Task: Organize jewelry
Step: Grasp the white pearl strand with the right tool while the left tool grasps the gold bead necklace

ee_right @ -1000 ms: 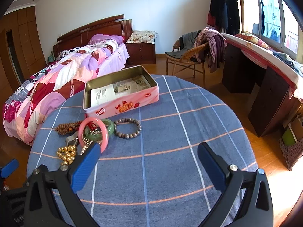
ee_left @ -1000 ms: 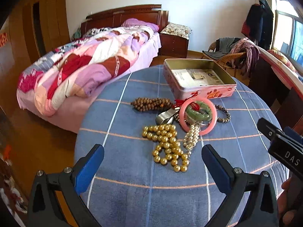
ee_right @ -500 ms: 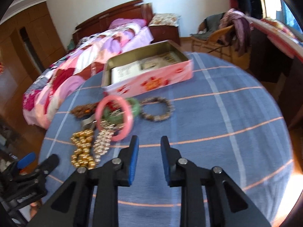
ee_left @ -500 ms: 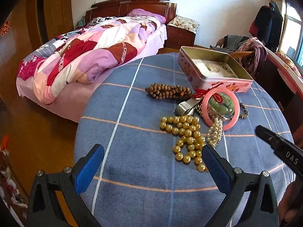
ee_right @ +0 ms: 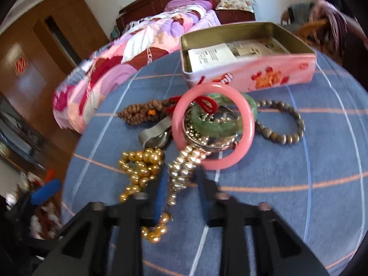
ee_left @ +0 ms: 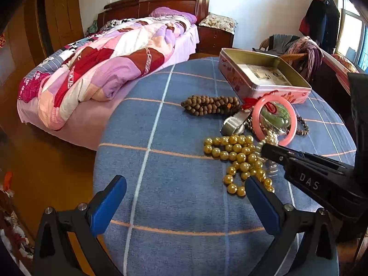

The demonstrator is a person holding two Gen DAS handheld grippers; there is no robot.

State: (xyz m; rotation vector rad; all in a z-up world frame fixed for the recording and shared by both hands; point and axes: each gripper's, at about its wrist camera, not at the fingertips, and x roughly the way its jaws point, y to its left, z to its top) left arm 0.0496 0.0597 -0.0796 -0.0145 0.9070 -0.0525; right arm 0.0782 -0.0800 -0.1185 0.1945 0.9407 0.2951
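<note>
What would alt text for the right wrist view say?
A black hand-held gripper, its jaws just closed, pinches a strand of pale silvery pearls on a blue checked tablecloth. Beyond lie a pink ring bangle, a green jade bangle, a gold bead necklace, brown wooden beads and an open pink tin holding papers.

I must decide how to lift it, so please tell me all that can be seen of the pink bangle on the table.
The pink bangle is one smooth, glossy, thick closed ring, like stone or plastic. It lies tilted on top of the jewelry pile, just in front of the pink tin. It overlaps a green bangle, and a red cord crosses its far rim. A strand of silvery beads runs out from under its near rim.
</note>
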